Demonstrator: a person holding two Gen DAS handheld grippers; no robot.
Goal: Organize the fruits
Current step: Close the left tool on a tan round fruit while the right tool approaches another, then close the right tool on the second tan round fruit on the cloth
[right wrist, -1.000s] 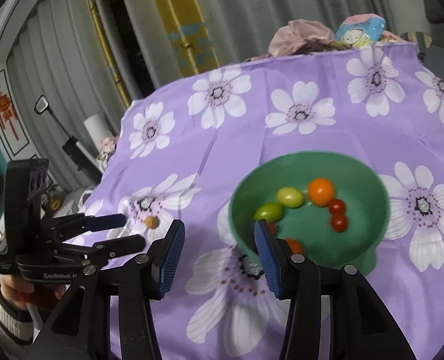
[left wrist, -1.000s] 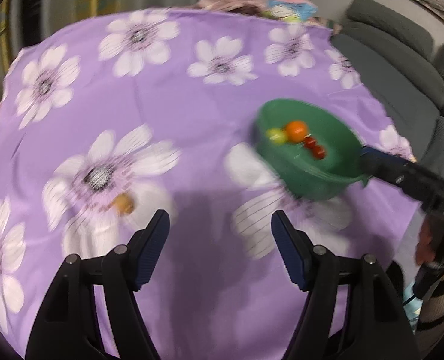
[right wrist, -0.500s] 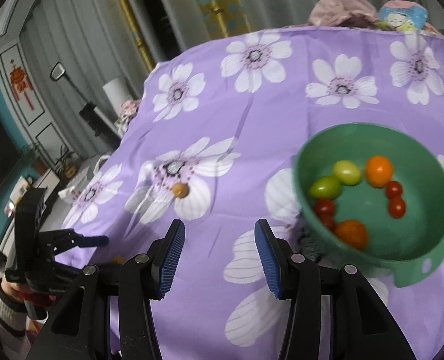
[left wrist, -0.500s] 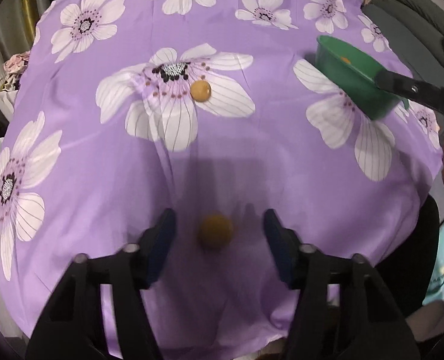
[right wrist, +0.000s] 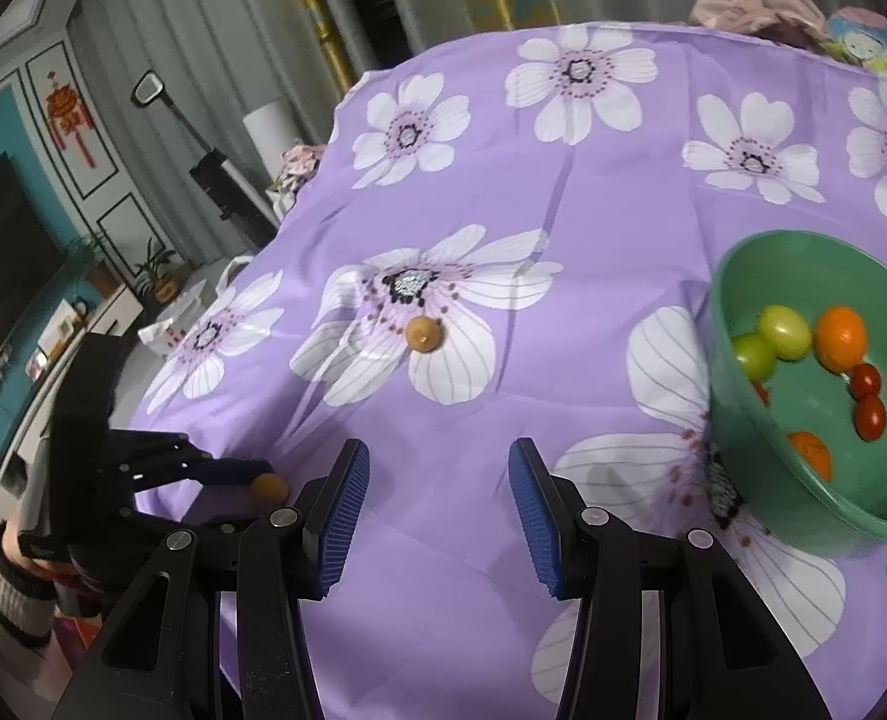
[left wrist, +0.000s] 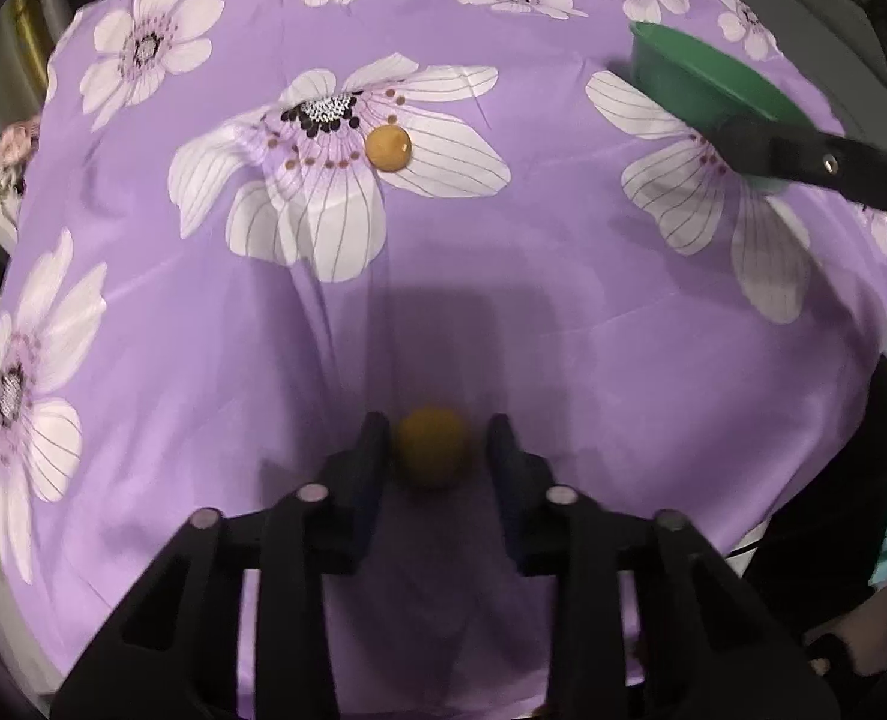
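I am holding the left gripper [left wrist: 437,450] low over the purple flowered cloth [left wrist: 563,300] on the table, and a small brownish-yellow fruit [left wrist: 430,447] is lying right between its jaws. The jaws are standing apart with the fruit in the gap: the left one is looking as if it touches the fruit, while on the right side a thin gap is still showing, so I am judging that the grip is not closed yet. The fruit is round (no long axis to care about), so I am thinking that the jaws only need to close straight inward.

A second fruit of the same kind [left wrist: 388,146] is sitting farther ahead on a white flower, well apart from both grippers.

The right gripper [right wrist: 437,516] is hanging above the cloth with its jaws wide apart and nothing between them. The green bowl [right wrist: 737,438] is lying to its right, with green, orange and red fruits inside. From the left gripper the bowl is lying far forward and to the right, so the carry would be going that way. The left hand is clearly the nearer one to this fruit.
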